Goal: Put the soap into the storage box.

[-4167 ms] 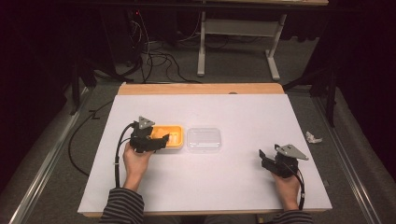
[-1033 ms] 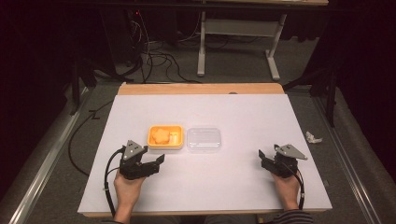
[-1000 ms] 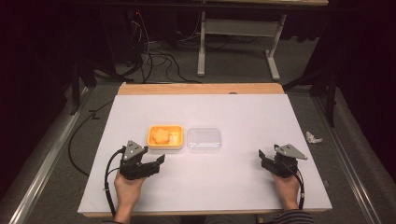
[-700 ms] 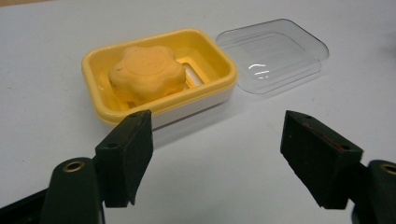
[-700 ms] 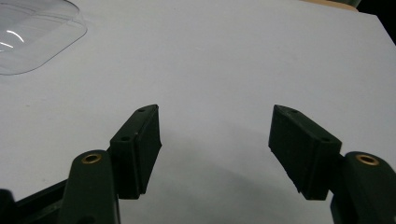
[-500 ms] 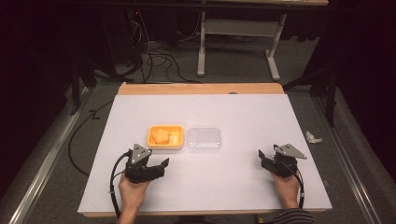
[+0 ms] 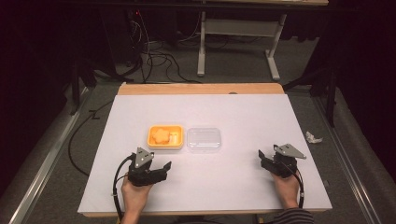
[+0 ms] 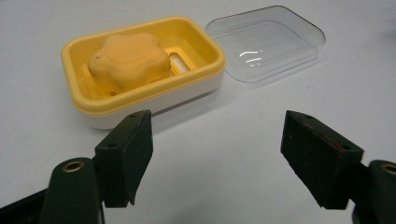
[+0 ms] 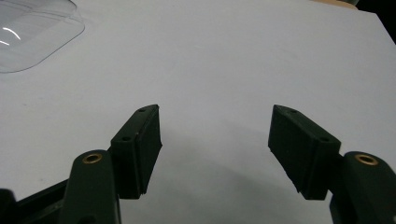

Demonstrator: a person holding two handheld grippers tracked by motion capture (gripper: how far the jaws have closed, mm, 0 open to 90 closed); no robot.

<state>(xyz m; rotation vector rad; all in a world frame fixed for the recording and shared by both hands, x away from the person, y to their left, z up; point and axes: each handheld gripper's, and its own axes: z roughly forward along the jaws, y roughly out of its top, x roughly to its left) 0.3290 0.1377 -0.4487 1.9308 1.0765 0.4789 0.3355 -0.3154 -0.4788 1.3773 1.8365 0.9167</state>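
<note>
Nearest the lower edge of the high view: left hand-held gripper [image 7: 161, 169] and right hand-held gripper [image 7: 264, 158], each resting on the white counter [image 7: 243, 112], jaws spread wide, nothing between them; well apart from each other.

Just beyond the left hand-held gripper, near mid-counter: shallow rectangular yellow plastic soap dish with a white base [image 8: 140, 95], lidless, holding a pale orange flower-shaped bar of soap [image 8: 128, 60] toward one end, with a slotted white drain beside it. Soap probably firm but waxy, inclined to slip if pinched on its rounded lobes; best taken across two opposite flat flanks. Dish probably light and stiff, apt to slide on the smooth sheet; long side walls the surest hold.

Close beside the dish: clear rectangular plastic lid [image 8: 266, 42], lying flat. Likely thin, springy and easily cracked; rim edge the only practical purchase.

Farther off: bare wooden strip at the counter's far edge, grey floor, trailing black cables [image 7: 154, 51], white metal frame legs [image 7: 238, 35], crumpled white scrap [image 7: 313, 137] on the floor at right, dark surroundings.
</note>
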